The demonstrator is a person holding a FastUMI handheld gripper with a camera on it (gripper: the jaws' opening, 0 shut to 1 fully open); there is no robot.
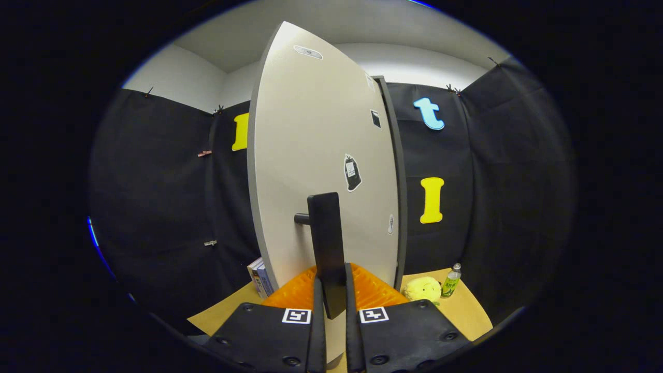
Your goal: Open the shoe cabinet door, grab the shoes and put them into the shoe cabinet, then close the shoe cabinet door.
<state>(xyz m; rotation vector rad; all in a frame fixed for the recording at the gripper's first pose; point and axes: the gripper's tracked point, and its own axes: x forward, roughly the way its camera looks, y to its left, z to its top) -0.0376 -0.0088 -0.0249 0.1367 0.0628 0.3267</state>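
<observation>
A tall pale cabinet door [316, 155] stands close in front of me, swung partly out, with its dark frame edge [396, 181] showing to its right. A black upright bar handle [327, 248] sticks out from the door on a short peg. My gripper [330, 285] is shut on the lower end of that handle, one finger on each side of it. The shoes are hidden from here.
A yellow plush toy [423, 288] and a small green bottle [451, 280] sit on the tan tabletop [466, 311] to the right of the door. A stack of books [260, 277] stands at the door's lower left.
</observation>
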